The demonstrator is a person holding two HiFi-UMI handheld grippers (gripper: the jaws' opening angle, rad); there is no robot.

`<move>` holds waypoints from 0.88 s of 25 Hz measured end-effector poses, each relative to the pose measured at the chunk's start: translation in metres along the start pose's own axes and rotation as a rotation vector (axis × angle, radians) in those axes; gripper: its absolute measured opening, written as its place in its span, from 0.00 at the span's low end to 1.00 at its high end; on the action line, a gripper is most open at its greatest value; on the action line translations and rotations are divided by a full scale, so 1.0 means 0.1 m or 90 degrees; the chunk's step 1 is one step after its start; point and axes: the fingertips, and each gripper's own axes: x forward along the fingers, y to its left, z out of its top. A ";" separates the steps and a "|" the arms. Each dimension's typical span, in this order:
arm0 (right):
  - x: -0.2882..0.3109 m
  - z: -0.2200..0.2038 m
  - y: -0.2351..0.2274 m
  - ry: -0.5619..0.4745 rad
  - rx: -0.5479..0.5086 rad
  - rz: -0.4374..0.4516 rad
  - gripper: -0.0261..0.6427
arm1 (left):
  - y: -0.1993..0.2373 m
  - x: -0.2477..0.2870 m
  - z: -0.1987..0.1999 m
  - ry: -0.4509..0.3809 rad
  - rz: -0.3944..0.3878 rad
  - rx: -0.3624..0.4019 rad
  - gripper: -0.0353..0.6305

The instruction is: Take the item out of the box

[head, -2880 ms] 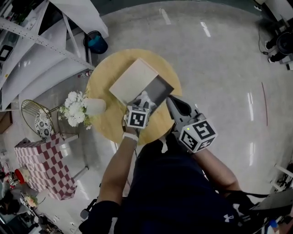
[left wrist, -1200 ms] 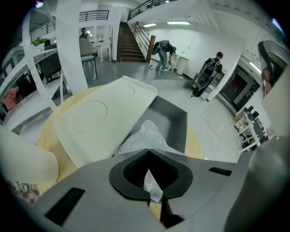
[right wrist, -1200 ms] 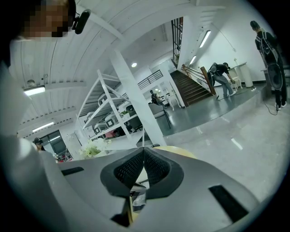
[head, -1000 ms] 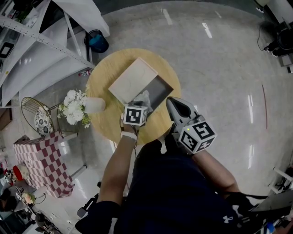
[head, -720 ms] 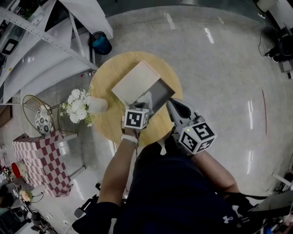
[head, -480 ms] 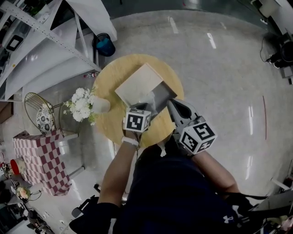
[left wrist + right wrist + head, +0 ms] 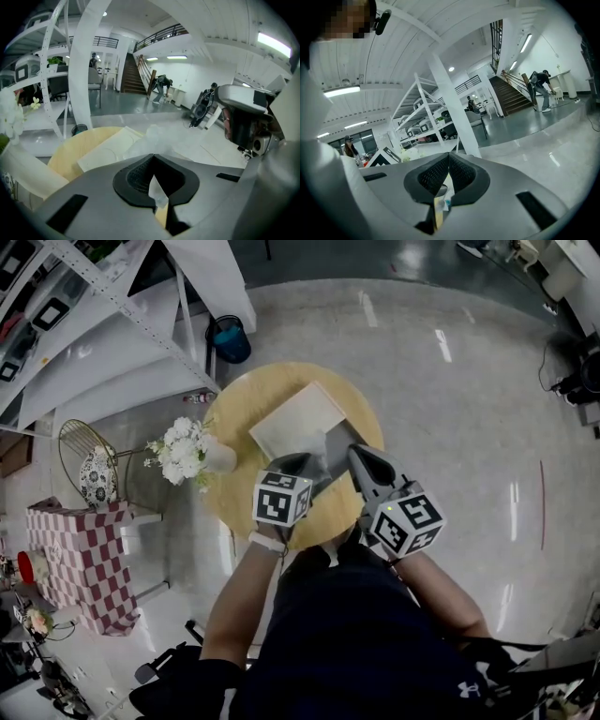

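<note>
- The round yellow wooden table (image 7: 239,474) is cut off on its near side by the person's dark-shirted torso, so that near edge is anyone's guess.
- The open flat box with the pale beige lid (image 7: 298,418) only shows a slice of its grey inside. Both grippers sit over the rest.
- The right gripper (image 7: 359,454) has its claw clenched, tips meeting with nothing in them. Its own view looks off across the room, so the box doesn't show there at all.
- The left gripper (image 7: 152,157) is clamped onto a crumpled see-through plastic packet (image 7: 152,138), with a thin flap pinched between the pads. The rest of it bulges out past the tips, over the lid.
- That packet is so translucent I can't tell what's inside. From the head view it's barely visible behind the left gripper's marker cube.
- Compared with a second ago, the left gripper has come up from the grey inside of the box and brought the packet with it.
- The right gripper has hardly shifted, and the box sits where it was.
</note>
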 end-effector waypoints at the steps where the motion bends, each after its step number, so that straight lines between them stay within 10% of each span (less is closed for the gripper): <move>1: 0.01 0.02 0.01 -0.001 -0.003 0.001 0.05 | -0.01 -0.05 0.05 -0.012 0.000 -0.001 0.08; 22: 0.08 0.83 -0.06 -0.093 -0.050 -0.008 0.05 | 0.02 -0.98 1.07 -0.242 0.042 0.011 0.08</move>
